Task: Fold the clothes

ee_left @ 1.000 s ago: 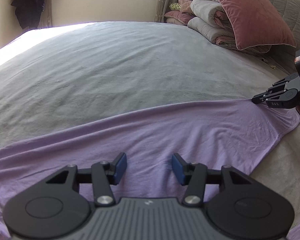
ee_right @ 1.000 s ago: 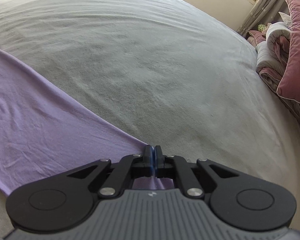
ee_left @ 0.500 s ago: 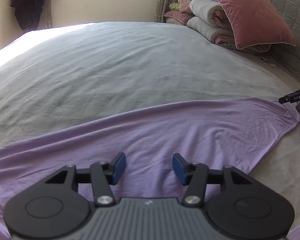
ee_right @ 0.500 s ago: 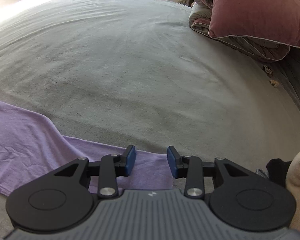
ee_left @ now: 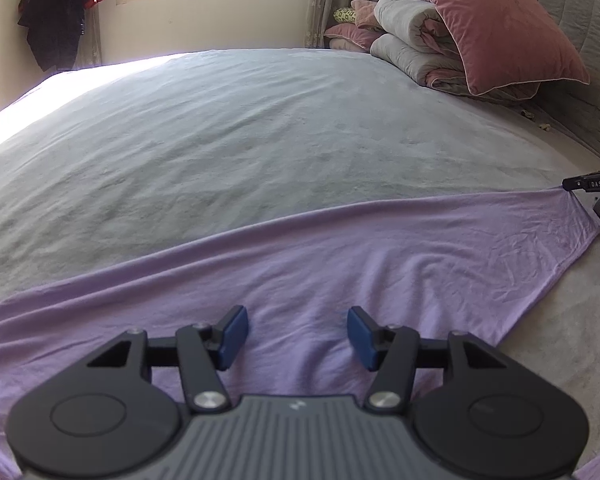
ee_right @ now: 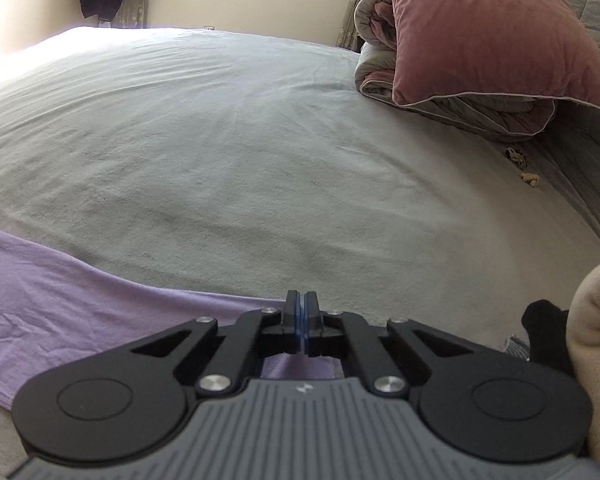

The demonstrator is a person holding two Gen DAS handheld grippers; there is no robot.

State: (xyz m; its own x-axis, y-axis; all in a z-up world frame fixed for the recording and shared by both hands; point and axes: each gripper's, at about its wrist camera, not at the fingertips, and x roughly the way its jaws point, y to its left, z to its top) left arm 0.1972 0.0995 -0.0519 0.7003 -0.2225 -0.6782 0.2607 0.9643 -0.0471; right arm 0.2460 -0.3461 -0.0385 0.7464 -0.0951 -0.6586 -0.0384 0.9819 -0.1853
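Garment: lilac cloth point(ee_left: 340, 264), thin, creased, spread flat on grey bed point(ee_left: 240, 132) | my right gripper point(ee_right: 301, 316): pressed together, pinching its far corner taut | my left gripper point(ee_left: 296, 332): spread, above cloth, gripping nothing.

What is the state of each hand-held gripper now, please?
Left hand-held gripper: open, holding nothing, above the purple garment.
Right hand-held gripper: closed on the corner of the purple garment.

Left gripper point(ee_left: 296, 332) gapes wide; right gripper point(ee_right: 301, 322) is pinched closed.
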